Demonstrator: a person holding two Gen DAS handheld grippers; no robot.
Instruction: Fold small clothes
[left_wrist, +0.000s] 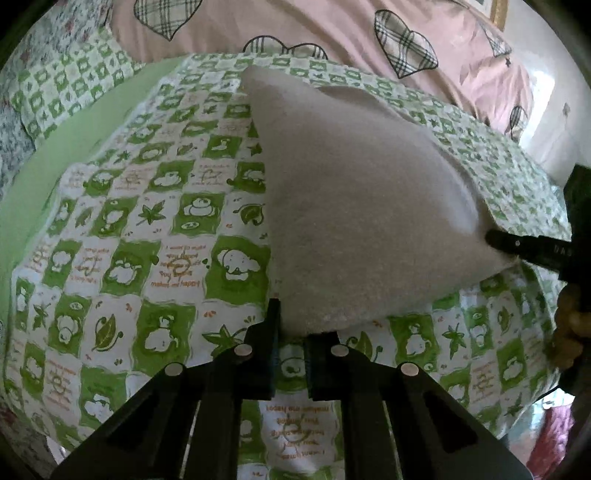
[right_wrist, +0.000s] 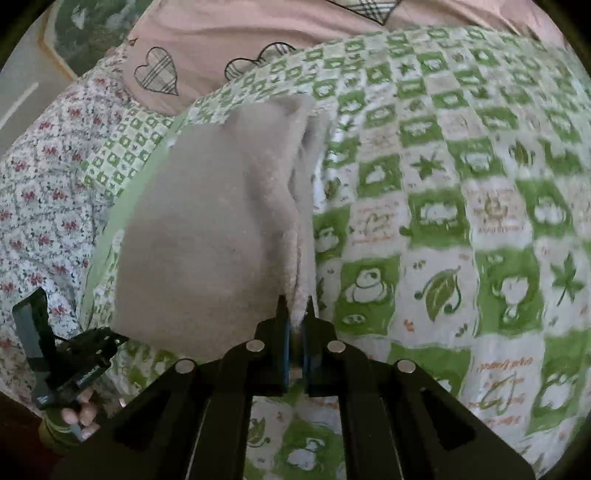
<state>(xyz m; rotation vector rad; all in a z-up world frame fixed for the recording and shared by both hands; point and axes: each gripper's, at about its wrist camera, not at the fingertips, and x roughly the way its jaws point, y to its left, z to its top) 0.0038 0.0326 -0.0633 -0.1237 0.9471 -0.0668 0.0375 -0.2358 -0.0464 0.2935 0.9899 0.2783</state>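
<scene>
Green checked quilt (left_wrist: 155, 229), one grey garment (left_wrist: 351, 206), perhaps fleece, two tongs (left_wrist: 291, 325) (right_wrist: 295, 314) clamping it

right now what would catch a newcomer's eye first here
The pale fuzzy garment stands out, lying mid-bed on the green and white cartoon-print quilt. Both tools are shut on its near edge: the left tool on one corner, the right tool on another. Behind lies a pink cover with plaid hearts.
</scene>
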